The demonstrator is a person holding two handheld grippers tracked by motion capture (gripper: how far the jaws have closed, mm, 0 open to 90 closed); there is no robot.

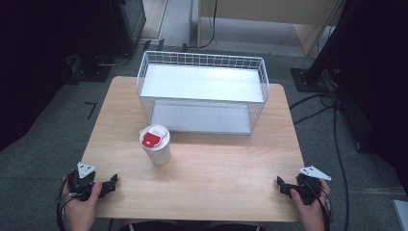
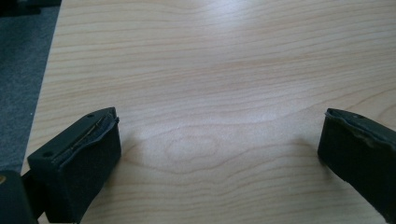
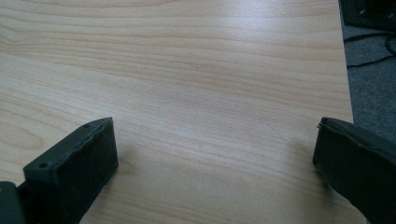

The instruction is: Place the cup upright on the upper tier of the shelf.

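Desk: light wood-grain top with rounded corners, standing on grey carpet. On it: one white wire basket shelf with two white tiers, set at the far middle; one white paper cup, upright, with a white lid bearing a red label, just in front of the shelf's left end, apart from it.

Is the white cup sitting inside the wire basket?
No, the cup stands on the table in front of the wire basket.
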